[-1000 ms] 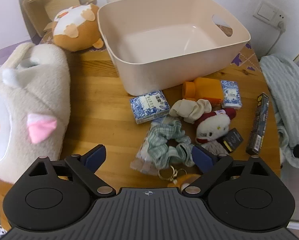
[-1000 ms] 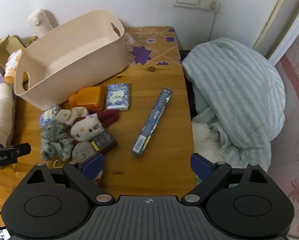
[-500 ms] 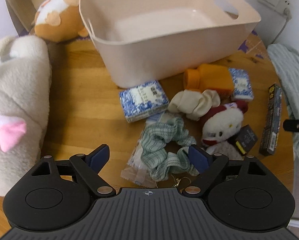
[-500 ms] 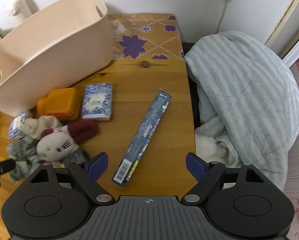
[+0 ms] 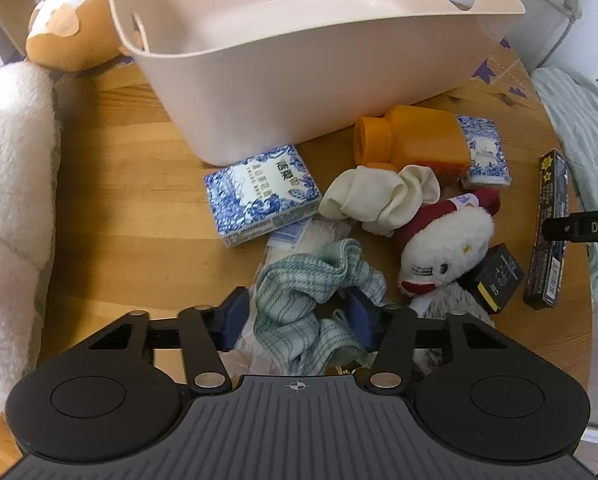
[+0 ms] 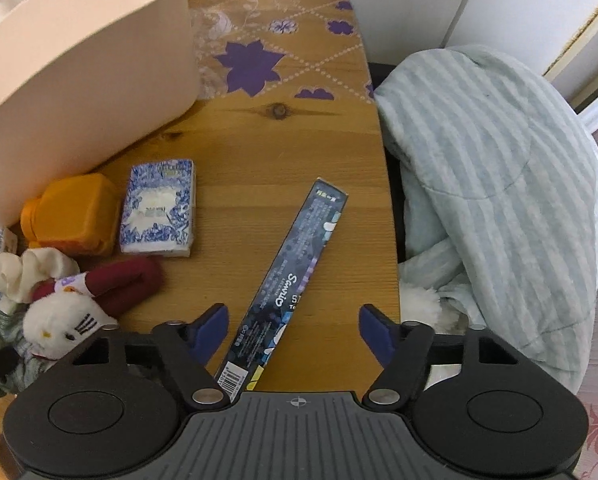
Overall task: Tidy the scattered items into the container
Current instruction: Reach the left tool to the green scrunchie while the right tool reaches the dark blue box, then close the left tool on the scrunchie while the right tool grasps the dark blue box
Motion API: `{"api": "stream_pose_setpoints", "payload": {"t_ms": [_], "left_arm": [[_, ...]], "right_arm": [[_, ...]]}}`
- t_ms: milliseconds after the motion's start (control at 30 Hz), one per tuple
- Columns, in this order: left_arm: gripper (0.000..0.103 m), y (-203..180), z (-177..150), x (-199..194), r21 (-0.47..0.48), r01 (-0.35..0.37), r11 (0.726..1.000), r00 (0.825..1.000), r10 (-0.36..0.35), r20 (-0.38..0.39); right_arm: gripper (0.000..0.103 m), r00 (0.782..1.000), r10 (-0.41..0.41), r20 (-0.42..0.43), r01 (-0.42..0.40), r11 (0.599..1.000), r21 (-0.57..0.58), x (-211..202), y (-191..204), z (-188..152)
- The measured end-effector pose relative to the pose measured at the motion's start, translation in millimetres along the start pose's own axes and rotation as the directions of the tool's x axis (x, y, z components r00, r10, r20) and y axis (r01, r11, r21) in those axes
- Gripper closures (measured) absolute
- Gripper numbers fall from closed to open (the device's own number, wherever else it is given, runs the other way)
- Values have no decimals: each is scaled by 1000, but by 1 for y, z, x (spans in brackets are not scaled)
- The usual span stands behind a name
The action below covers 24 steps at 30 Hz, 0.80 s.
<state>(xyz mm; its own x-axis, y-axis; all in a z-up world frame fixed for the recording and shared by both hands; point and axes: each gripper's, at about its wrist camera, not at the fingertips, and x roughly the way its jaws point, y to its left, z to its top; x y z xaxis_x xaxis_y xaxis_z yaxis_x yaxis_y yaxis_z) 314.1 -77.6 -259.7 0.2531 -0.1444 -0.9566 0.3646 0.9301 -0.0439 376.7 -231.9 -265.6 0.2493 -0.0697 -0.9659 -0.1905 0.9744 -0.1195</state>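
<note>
The empty beige bin (image 5: 299, 60) stands at the back of the wooden table; its wall also shows in the right wrist view (image 6: 79, 60). My left gripper (image 5: 299, 318) is partly closed, its blue pads on both sides of the green checked scrunchie (image 5: 307, 300). Whether it grips is unclear. My right gripper (image 6: 295, 332) is open, straddling the lower end of the long dark box (image 6: 287, 280), which also shows in the left wrist view (image 5: 549, 232). Scattered nearby are a blue tissue pack (image 5: 261, 194), cream scrunchie (image 5: 379, 198), orange bottle (image 5: 415, 140), and white cat plush (image 5: 443, 248).
A second tissue pack (image 6: 159, 208) lies by the orange bottle (image 6: 69, 216). A small black box (image 5: 495, 276) sits beside the plush. A large cream plush (image 5: 11, 200) and an orange plush (image 5: 71, 28) are at the left. A striped blanket (image 6: 499, 184) hangs off the table's right edge.
Both grippers moved forward and down. The left jaws narrowed around the green scrunchie. The right gripper came over the near end of the long dark box, still open.
</note>
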Motion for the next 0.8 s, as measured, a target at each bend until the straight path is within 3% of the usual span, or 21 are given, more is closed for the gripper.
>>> {"api": "stream_pose_setpoints", "payload": {"t_ms": [133,267,400,667,800], "left_arm": [[65,-3,2,2,38,-4,999,1000,4,0],[76,-2,2,2,61,-14,998,1000,14,3],[80,2,1,0,87,7,996,1000,-7,-1],[93,0,-4,-9,94,15,995,1000,-15,-1],[93,-2,-6,-19,110,28,994,1000,-29,9]], "right_arm": [[48,1000,4,-22,-4,1000,10,5,1,-2],[69,999,24,-42,-23,999,33,12,-2,-5],[82,998,57,-38,-55,996,65,13,-7,-7],[83,997,68,-48,-64,995,77,4,-11,-18],[83,997,68,-31,-65,994,86,-10,-14,-24]]}}
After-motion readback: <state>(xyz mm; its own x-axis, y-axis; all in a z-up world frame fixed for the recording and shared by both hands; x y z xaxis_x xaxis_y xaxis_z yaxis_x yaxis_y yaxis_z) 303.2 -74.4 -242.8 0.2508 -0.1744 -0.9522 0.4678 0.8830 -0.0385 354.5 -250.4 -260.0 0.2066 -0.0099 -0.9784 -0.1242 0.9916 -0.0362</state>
